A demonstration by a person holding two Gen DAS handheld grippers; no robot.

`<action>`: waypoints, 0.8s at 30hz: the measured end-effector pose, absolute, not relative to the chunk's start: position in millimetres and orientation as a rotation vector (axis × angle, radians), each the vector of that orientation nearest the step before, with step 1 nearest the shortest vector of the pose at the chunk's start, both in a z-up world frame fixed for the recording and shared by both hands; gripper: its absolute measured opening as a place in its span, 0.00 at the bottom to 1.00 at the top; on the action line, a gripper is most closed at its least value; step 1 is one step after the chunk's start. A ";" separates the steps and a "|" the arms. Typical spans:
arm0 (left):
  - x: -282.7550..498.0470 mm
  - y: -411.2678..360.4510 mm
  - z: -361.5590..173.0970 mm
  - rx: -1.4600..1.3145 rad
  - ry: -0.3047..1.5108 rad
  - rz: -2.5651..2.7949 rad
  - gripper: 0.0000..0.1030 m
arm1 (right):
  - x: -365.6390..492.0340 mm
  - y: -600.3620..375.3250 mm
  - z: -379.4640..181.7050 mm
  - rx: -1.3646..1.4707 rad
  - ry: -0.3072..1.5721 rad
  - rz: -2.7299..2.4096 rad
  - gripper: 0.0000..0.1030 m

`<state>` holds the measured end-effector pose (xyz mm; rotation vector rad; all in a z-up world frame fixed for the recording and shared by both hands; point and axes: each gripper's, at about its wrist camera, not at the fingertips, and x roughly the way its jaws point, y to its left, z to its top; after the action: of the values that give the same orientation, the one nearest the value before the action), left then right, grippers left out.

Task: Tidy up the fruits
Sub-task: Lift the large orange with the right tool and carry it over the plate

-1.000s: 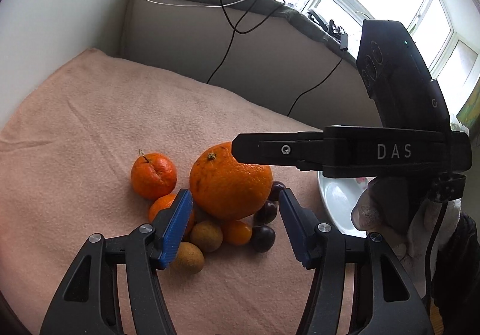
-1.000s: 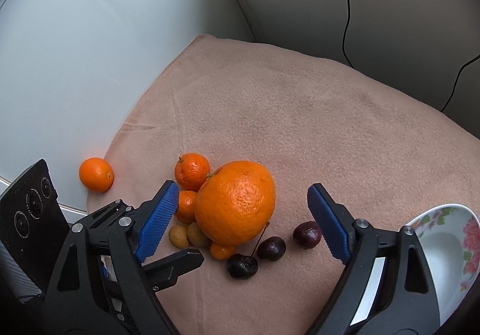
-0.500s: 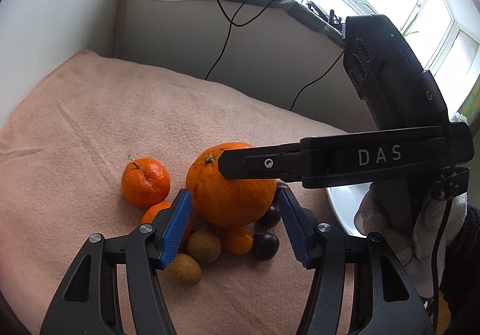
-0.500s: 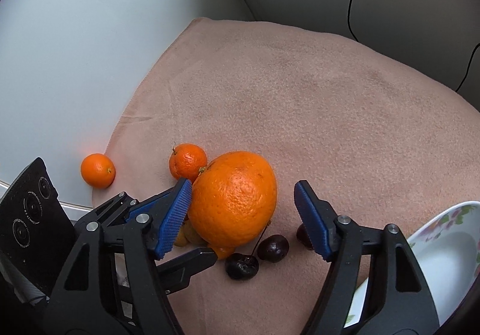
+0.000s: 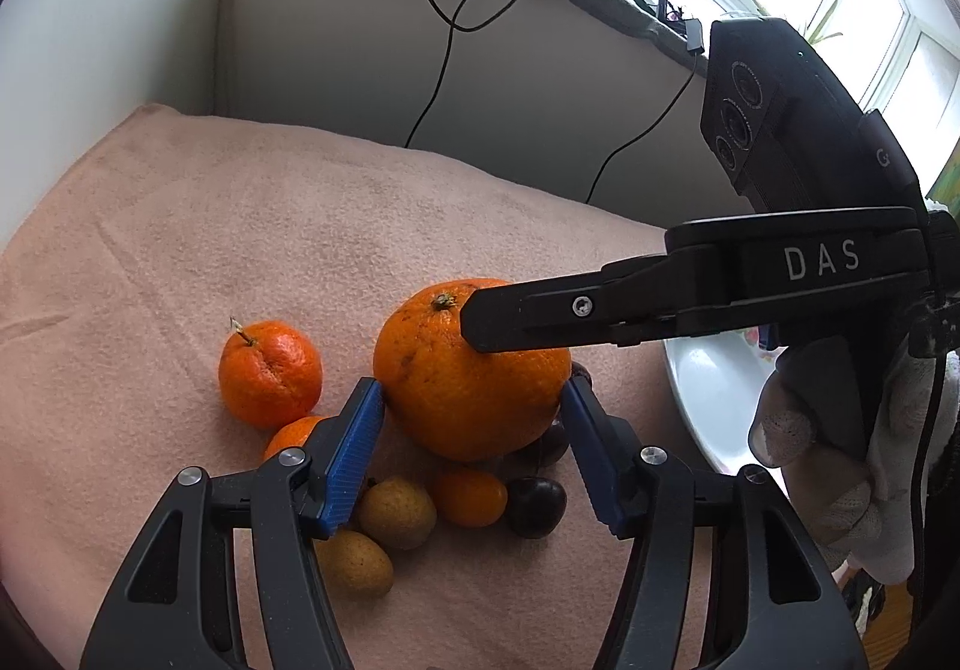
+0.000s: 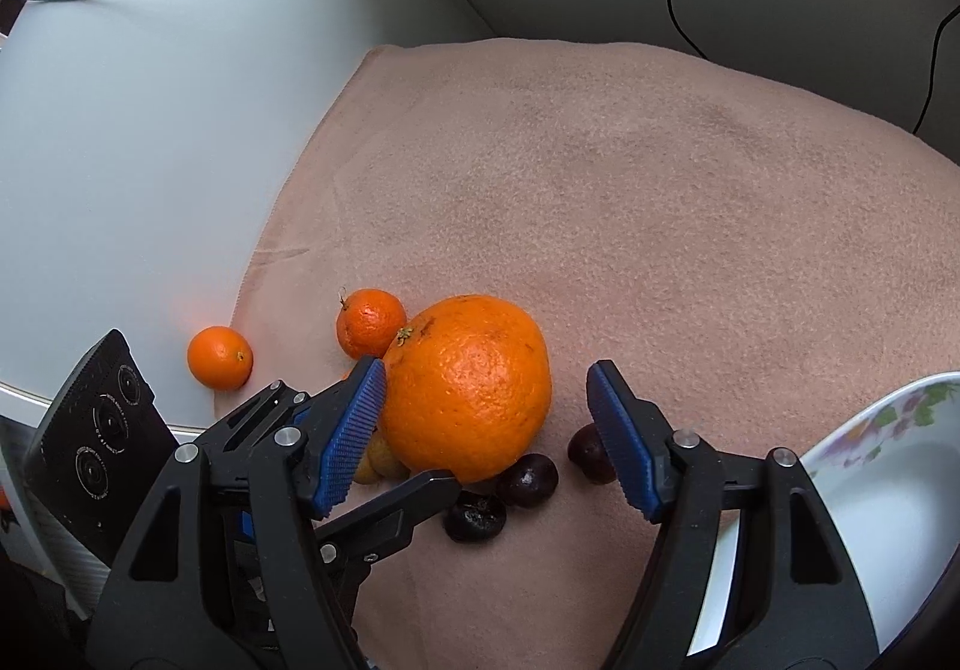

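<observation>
A large orange (image 5: 474, 388) (image 6: 468, 388) rests on a pink cloth (image 5: 240, 220) amid smaller fruit. My left gripper (image 5: 474, 412) is open, its jaws opening, with the blue pads flanking the orange's near side. My right gripper (image 6: 486, 400) is also open around the orange: its left pad meets the peel and its right pad stands clear. In the left wrist view one right finger (image 5: 540, 310) lies across the orange's top. Beside it lie a stemmed mandarin (image 5: 270, 370) (image 6: 369, 322), brown longans (image 5: 396, 511), a tiny orange fruit (image 5: 471, 496) and dark cherries (image 5: 534, 496) (image 6: 528, 478).
A white flowered plate (image 5: 714, 400) (image 6: 888, 490) sits at the cloth's right edge. One small orange (image 6: 219, 358) lies off the cloth on the white surface at left. A gloved hand (image 5: 840, 460) holds the right gripper. Cables hang down the wall behind.
Both grippers have come closer to the large orange. The right jaws have narrowed around it, and the right finger now reaches across the orange's top in the left wrist view.
</observation>
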<state>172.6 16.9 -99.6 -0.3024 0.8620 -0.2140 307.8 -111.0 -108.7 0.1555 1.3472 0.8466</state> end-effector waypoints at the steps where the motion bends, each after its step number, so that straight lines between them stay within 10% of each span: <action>1: 174.0 16.4 -100.1 -0.300 0.863 -0.211 0.62 | 306.8 -110.1 -108.8 0.153 1.347 0.850 0.70; 24: 167.5 7.8 -93.6 -0.277 0.817 -0.214 0.64 | 286.1 -114.8 -92.6 0.160 1.271 0.837 0.63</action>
<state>167.5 7.8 -93.6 -0.2773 0.8172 -0.2135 286.1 -114.8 -92.6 0.1603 1.2705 0.8365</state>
